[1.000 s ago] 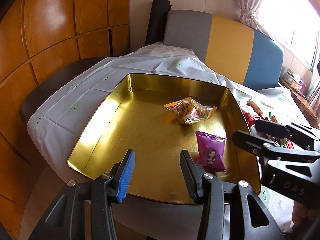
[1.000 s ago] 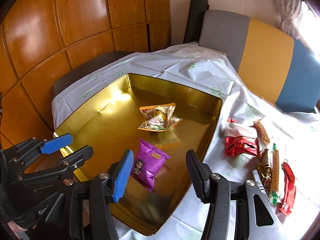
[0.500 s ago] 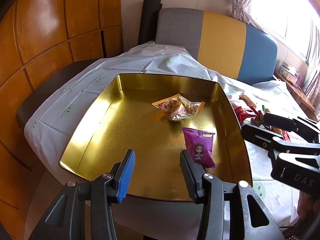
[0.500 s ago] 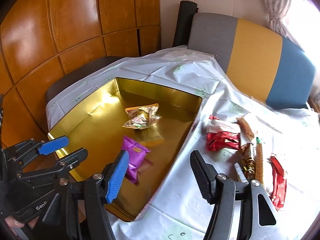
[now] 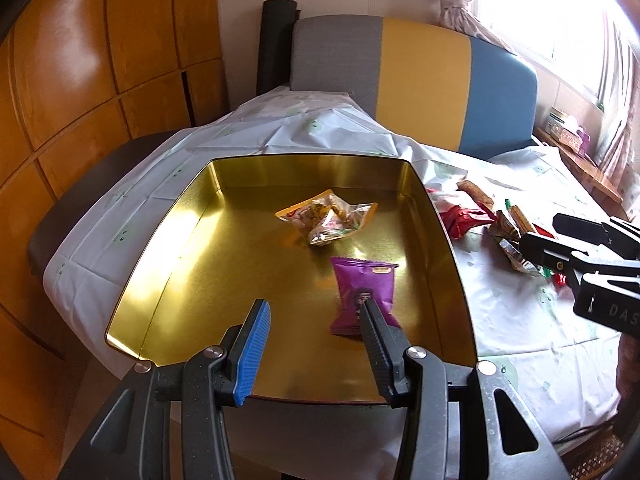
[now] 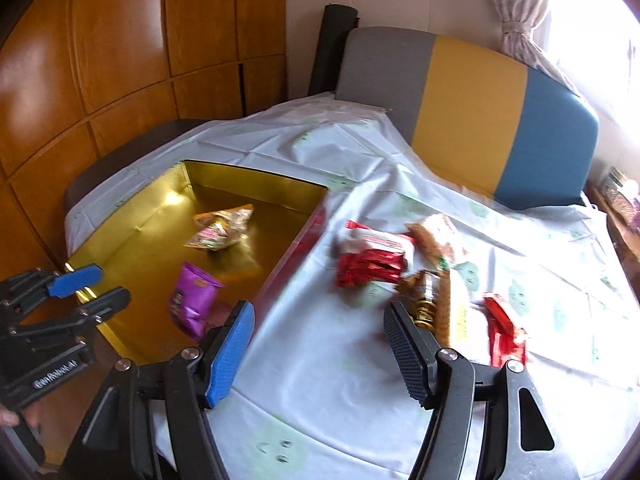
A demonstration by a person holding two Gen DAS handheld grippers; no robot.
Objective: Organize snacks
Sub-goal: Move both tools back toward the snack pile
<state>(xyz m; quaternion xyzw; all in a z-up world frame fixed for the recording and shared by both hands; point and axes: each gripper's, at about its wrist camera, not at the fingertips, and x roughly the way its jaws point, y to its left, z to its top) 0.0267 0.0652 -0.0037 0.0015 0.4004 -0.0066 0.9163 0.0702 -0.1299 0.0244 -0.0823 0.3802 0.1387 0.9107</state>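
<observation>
Two packets, purple packet (image 5: 363, 288) and clear packet (image 5: 329, 221), lie in gold tray (image 5: 168, 264), beyond left gripper (image 5: 312, 320)'s spread, empty fingers, while right gripper (image 6: 320, 344)'s jaws have just been opening, empty, beside it.

Two downward wrist views, shared tin (image 5: 448, 240)

Tin (image 5: 192, 240) sits on desk (image 6: 320, 360), left side; two snack packets in it, one (image 5: 328, 216) far, other (image 5: 362, 288) near. Loose snacks pile (image 6: 420, 272) lies right of tin on desk. Sofa (image 5: 420, 92) behind desk.
</observation>
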